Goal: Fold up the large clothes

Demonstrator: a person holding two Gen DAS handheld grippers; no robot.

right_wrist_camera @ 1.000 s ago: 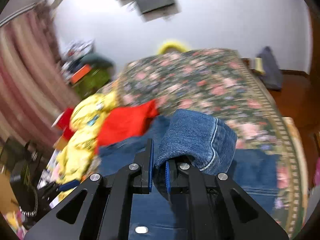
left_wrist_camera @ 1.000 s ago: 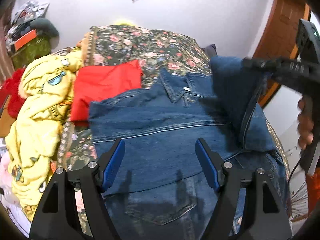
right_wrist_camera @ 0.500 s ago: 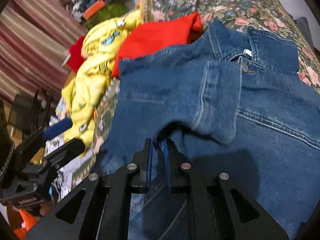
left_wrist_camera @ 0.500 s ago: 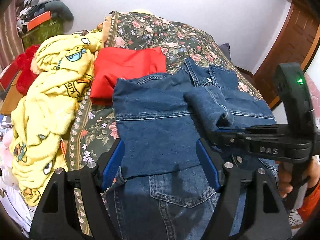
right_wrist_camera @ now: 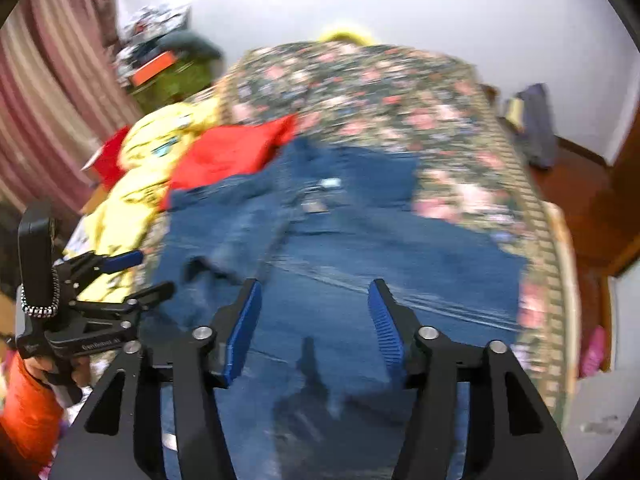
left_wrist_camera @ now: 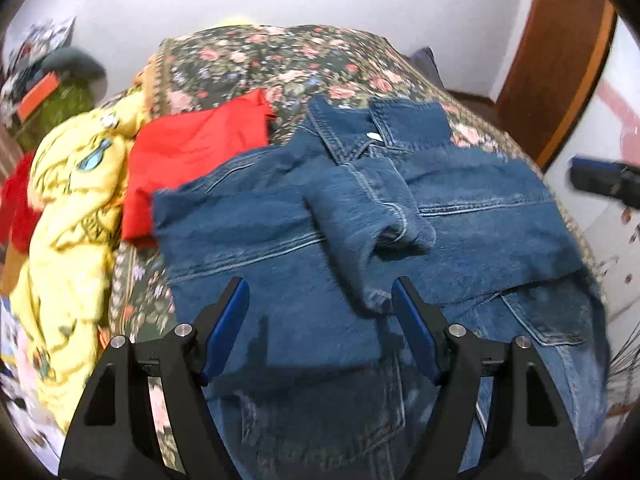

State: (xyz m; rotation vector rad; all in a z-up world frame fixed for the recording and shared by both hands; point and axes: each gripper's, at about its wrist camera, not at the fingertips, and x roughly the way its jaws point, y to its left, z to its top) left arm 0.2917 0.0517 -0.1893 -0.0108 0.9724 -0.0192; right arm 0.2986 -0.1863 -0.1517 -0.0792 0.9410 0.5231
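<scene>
Hovering: left gripper point(left_wrist_camera: 320, 320) tilts down over the denim jacket point(left_wrist_camera: 280, 248), jaws spread, empty.
Right gripper point(right_wrist_camera: 314, 320): angled down, jaws opening, nothing between them.
Jacket: flat on the floral bed point(left_wrist_camera: 280, 60), one sleeve point(left_wrist_camera: 360, 208) folded across, beside red cloth point(left_wrist_camera: 192, 152).

Even indoor light, soft shadows, fisheye-curved dark edges; right wrist view motion-blurred.

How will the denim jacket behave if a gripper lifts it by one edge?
The denim jacket likely drapes and sags rather than holding shape: its folded sleeve lies slumped and creased. Thick seamed layers suggest weight, so the fold could slide open when lifted.
</scene>
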